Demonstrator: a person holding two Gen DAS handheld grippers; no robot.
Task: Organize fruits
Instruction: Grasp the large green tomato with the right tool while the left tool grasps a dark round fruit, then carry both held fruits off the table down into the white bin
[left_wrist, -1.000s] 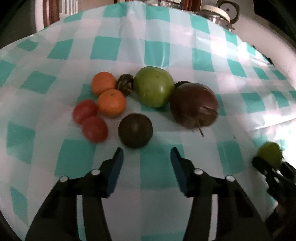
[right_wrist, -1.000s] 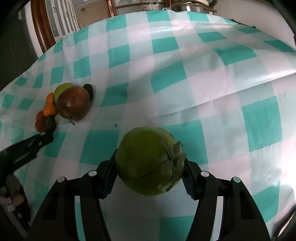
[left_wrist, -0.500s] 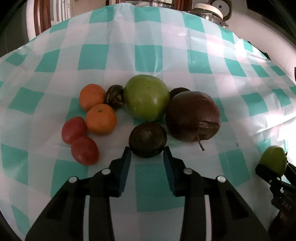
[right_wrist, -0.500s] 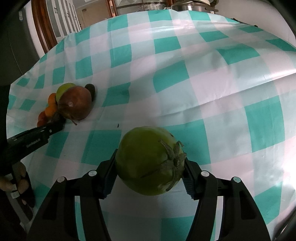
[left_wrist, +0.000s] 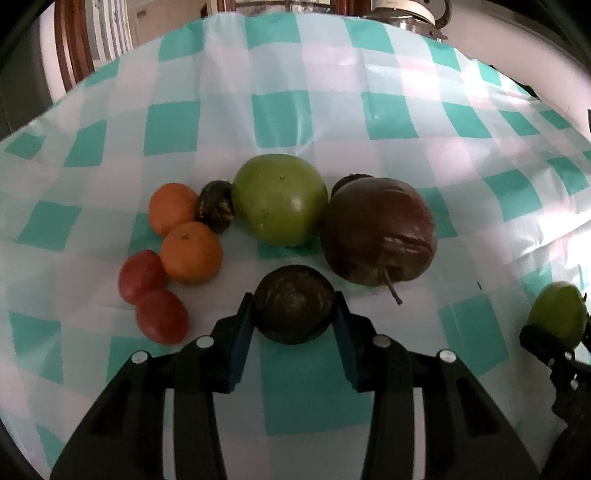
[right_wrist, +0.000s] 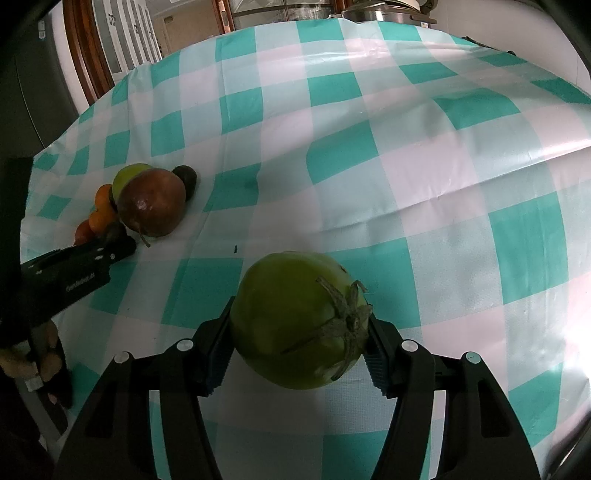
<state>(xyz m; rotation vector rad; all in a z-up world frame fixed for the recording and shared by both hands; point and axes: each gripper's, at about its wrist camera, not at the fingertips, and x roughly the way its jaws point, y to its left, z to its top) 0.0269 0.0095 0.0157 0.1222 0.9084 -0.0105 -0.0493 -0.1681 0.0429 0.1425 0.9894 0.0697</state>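
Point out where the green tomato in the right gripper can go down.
Bare cloth lies ahead and right of the green tomato, and between it and the dark red apple. It is crowded beyond the apple, where the left gripper works.

No legible text anywhere.

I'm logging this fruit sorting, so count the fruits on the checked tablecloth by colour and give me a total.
Green: 2
Orange: 2
Red: 2
Dark brown, small: 3
Reddish-brown, large: 1
Total: 10
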